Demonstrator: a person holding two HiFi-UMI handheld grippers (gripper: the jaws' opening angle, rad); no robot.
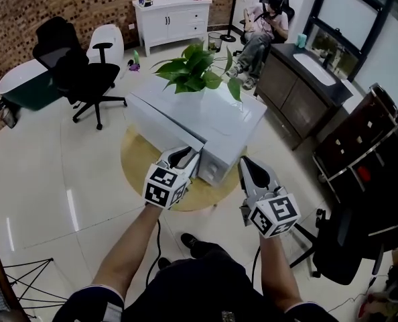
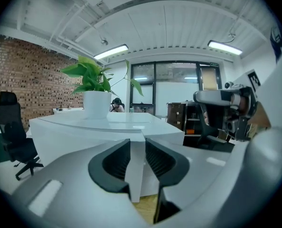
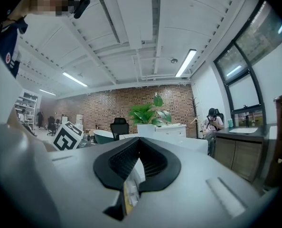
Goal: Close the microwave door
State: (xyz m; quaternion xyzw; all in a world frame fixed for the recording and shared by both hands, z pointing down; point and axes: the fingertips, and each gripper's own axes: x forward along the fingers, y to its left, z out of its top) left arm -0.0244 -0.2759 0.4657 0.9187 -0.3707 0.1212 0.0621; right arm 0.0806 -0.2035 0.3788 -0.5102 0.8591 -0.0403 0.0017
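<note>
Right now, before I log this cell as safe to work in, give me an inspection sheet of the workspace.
Surface: round wooden table.
Job's things: white microwave on the table; microwave door ajar.
Clutter: potted plant on top of the microwave.
Grippers: left gripper shut on the door's free edge; right gripper shut, empty, beside the microwave.
Cables: dark cable hangs under the left gripper.
Surroundings: tiled floor, office chair, seated person, dark sink counter.

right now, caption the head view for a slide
Left gripper grips the edge of the door, right gripper hangs shut beside the microwave, plant on top
</note>
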